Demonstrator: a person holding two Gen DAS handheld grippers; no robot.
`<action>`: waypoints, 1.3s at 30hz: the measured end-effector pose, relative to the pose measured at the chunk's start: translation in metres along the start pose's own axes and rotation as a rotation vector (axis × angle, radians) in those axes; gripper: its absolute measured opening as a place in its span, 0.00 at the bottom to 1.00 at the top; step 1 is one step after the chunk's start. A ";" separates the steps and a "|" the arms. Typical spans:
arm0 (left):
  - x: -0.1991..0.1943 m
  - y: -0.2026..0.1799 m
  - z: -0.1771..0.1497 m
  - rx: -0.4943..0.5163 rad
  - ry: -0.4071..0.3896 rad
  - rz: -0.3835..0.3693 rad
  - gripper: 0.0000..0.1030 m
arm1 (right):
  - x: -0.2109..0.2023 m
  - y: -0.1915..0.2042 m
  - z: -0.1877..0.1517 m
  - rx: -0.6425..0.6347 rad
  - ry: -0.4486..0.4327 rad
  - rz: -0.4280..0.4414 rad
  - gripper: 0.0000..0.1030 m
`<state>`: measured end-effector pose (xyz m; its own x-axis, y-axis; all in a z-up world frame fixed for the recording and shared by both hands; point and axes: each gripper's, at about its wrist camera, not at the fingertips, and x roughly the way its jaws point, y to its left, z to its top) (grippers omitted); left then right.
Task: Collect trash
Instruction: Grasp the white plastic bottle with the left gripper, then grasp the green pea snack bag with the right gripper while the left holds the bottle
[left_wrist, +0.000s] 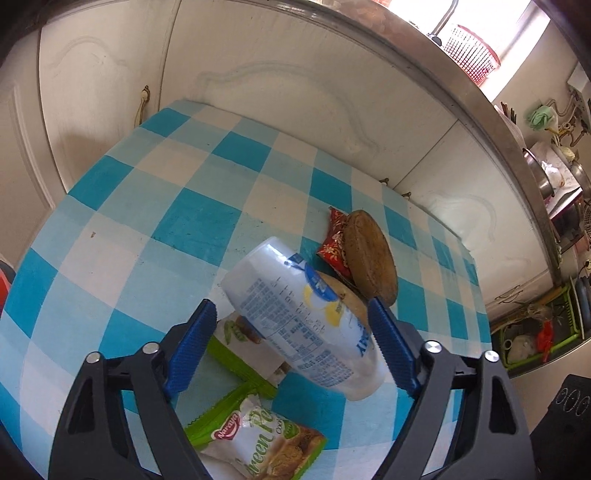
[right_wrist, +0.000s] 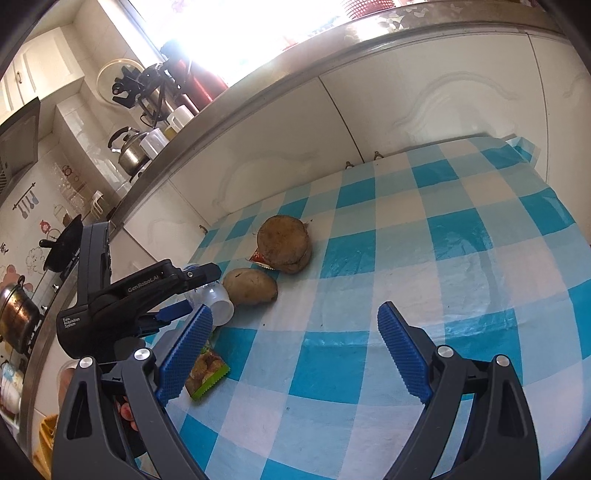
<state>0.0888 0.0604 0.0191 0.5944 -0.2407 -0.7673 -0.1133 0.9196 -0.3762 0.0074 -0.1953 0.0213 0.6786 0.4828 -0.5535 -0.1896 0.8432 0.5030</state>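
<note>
A white plastic bottle (left_wrist: 306, 317) with blue print lies tilted between the open blue fingers of my left gripper (left_wrist: 295, 325); the fingers stand apart from its sides. Under it lie two green-and-white cookie wrappers (left_wrist: 255, 443). A red wrapper (left_wrist: 334, 243) lies beyond, partly under a brown round root (left_wrist: 369, 254). A potato (right_wrist: 250, 287) lies beside the bottle (right_wrist: 214, 301). My right gripper (right_wrist: 295, 332) is open and empty over the checked cloth, to the right of the left gripper (right_wrist: 147, 291).
The table has a blue-and-white checked cloth (right_wrist: 406, 258) and stands against white cabinet doors (left_wrist: 295, 92). A steel counter edge (right_wrist: 258, 96) runs above, with a kettle (right_wrist: 131, 151) and pots on it. A green crate (left_wrist: 535, 332) sits on the floor at the right.
</note>
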 end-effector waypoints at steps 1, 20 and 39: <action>-0.001 0.001 0.000 -0.003 -0.005 0.002 0.72 | 0.001 0.000 -0.001 -0.001 0.006 0.001 0.88; -0.036 0.045 -0.006 -0.056 -0.058 -0.028 0.43 | 0.047 0.076 -0.039 -0.301 0.210 0.059 0.88; -0.083 0.097 -0.028 -0.012 -0.091 0.019 0.43 | 0.102 0.137 -0.060 -0.551 0.304 -0.068 0.69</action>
<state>0.0058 0.1610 0.0318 0.6618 -0.1935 -0.7243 -0.1343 0.9199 -0.3684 0.0076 -0.0163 -0.0060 0.4856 0.4015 -0.7765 -0.5456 0.8333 0.0896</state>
